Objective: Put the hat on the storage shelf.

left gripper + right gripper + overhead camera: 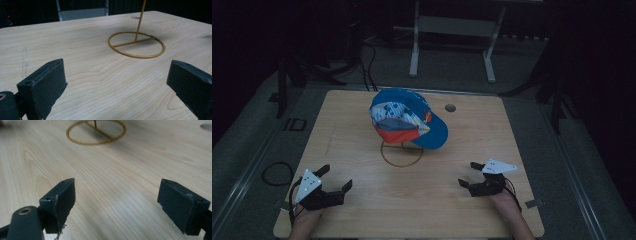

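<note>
Blue cap (pixel 409 117) w/ red-orange and patterned panels sits on top of wire stand (pixel 402 152), frame centre, high view. Cap tilted, brim pointing lower right. Stand = gold ring base flat on worktop (pixel 362 200) + thin upright rod; ring and rod also seen upper right of frame in left gripper view (pixel 136 45) and top centre in right gripper view (pixel 96 132).

Left gripper (pixel 337 179) at lower left of frame, near front edge of worktop. Jaws spread wide, nothing between them; left gripper view shows bare wood in the gap. Right gripper (pixel 470 174) at lower right of frame, jaws likewise apart and empty. Both point roughly inward toward stand, both well apart from cap and stand.

Progress, judged: work on cap not yet begun. No contact w/ cap or stand; cap hangs undisturbed on rod. Looks like start position: hands resting low, grippers ready.

Left to do, approx.: bring one or both grippers in to centre, close on brim or crown, lift cap clear of rod. Stand is light wire, so it may tip if cap drags sideways; 2nd gripper could steady ring base.

Small round hole (pixel 450 107) in worktop upper right of cap, not involved.
</note>
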Available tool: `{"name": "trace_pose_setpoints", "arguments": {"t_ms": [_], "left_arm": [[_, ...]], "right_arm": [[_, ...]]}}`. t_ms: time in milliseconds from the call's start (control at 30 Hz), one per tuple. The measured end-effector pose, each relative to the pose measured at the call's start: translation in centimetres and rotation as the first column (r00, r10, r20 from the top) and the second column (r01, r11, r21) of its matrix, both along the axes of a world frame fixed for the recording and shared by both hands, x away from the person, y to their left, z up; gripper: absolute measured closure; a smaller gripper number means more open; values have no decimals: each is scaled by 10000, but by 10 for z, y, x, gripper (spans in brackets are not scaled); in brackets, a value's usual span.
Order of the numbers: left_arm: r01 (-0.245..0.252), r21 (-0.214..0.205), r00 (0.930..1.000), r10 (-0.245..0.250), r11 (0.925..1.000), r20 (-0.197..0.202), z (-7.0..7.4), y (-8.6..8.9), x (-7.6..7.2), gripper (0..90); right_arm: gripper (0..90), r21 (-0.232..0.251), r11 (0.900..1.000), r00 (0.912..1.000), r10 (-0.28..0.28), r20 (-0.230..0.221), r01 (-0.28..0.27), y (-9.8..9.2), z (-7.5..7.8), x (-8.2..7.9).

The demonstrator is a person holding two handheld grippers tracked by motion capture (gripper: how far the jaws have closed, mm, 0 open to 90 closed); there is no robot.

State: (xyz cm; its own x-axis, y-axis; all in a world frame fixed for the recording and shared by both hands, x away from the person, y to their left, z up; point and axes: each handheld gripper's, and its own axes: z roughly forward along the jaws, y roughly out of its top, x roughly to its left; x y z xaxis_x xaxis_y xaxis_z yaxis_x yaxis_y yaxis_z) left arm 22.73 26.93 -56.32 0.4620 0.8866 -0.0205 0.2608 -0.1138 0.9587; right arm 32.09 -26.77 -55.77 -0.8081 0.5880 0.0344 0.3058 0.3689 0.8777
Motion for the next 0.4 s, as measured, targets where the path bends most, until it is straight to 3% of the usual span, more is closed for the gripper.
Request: {"name": "trace_pose_setpoints", "arguments": {"t_ms": [67,400], "left_arm": [[-8,26,10000,8,10000,22,0,0,0,25],[105,59,9999,-105,9999,-24,-1,-1,-2,26]], "right_arm": [[149,200,9998,9997,-98,201,94,-1,0,-2],[149,-8,9999,9995,-158,258,158,-1,-3,-3]]}}
